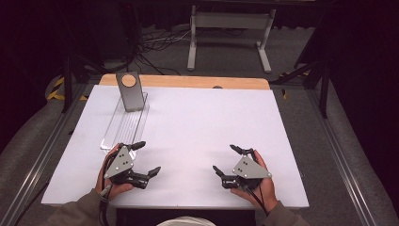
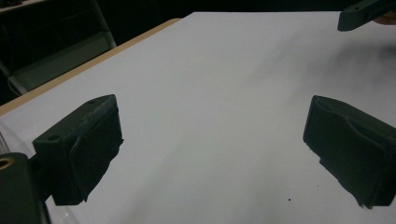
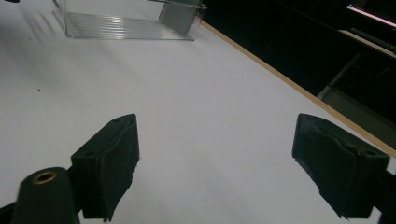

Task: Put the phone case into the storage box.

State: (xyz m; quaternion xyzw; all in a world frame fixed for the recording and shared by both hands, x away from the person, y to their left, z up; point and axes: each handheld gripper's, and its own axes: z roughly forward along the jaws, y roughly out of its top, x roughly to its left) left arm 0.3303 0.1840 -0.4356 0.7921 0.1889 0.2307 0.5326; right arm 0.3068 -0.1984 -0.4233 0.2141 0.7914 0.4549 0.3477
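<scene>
Now we held the left gripper (image 1: pixel 145 158) and right gripper (image 1: pixel 225 160) low near the table's (image 1: pixel 197 122) front edge, jaws spread wide, gripping nothing. Between them lay bare white surface. Just beyond our left gripper sat the clear tray (image 1: pixel 126 123), a grey stand (image 1: pixel 130 91) at its far end.

Two grippers, left gripper (image 1: pixel 146 158) and right gripper (image 1: pixel 225 160), one clear tray (image 1: pixel 123 126), one grey stand (image 1: pixel 130 91), one white table (image 1: pixel 197 132)
</scene>
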